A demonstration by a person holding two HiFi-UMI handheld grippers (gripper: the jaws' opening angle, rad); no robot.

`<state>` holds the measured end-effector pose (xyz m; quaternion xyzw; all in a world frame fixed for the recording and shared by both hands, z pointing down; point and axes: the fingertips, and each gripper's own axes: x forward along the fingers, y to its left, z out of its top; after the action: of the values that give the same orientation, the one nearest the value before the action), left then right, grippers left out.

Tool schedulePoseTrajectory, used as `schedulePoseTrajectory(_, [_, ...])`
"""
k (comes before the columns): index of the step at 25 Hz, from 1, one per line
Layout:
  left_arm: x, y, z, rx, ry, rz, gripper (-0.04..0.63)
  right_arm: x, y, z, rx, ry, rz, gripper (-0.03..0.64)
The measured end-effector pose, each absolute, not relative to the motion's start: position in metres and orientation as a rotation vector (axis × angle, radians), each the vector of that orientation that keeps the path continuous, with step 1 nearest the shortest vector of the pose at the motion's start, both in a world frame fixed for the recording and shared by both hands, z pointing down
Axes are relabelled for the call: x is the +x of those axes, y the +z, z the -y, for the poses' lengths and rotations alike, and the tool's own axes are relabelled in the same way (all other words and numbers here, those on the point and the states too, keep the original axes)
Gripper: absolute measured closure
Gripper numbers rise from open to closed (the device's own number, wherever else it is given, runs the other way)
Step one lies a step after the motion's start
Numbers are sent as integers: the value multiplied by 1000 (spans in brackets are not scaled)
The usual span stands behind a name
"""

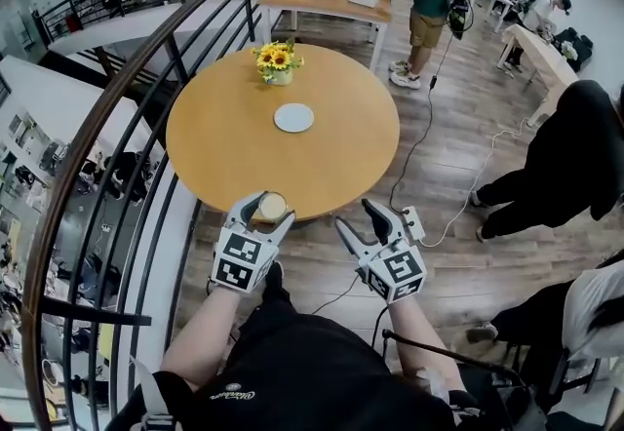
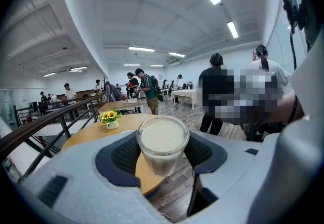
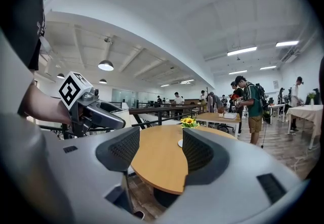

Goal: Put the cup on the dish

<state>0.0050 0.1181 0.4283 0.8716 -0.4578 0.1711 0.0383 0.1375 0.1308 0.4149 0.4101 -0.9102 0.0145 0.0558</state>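
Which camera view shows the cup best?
The left gripper view: the cup appears large and centred, held in the left claw. The head view shows only its top, small. The right gripper view shows no cup.

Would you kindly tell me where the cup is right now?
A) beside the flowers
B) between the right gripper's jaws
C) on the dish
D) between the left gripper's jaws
D: the left gripper clamps the cup, and the dish on the table is bare.

Counted: 1 cup (image 1: 272,206), 1 dish (image 1: 293,117), 1 flower pot (image 1: 278,63), 1 round tabletop (image 1: 224,156), 2 grippers: left gripper (image 1: 273,211), right gripper (image 1: 356,216).
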Motion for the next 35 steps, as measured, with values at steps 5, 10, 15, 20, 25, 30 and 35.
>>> schedulePoseTrajectory(5, [-6, 431, -91, 2675, 521, 1399, 330, 123, 416, -103, 1230, 42, 2757, 368])
schedulePoseTrajectory(10, [-28, 421, -49, 2664, 492, 1390, 330, 98, 405, -63, 1208, 41, 2729, 368])
schedulePoseTrajectory(15, [-51, 416, 13, 2684, 500, 1354, 330, 75, 400, -6, 1252, 55, 2705, 368])
schedulePoseTrajectory(20, [-77, 398, 72, 2719, 494, 1288, 330, 45, 380, 53, 1308, 53, 2671, 368])
schedulePoseTrajectory(25, [-94, 404, 123, 2751, 503, 1225, 330, 22, 384, 102, 1363, 62, 2643, 368])
schedulePoseTrajectory(30, [-100, 409, 149, 2752, 496, 1174, 330, 12, 394, 127, 1377, 94, 2613, 368])
schedulePoseTrajectory(35, [-90, 409, 168, 2738, 505, 1162, 330, 8, 394, 153, 1327, 101, 2624, 368])
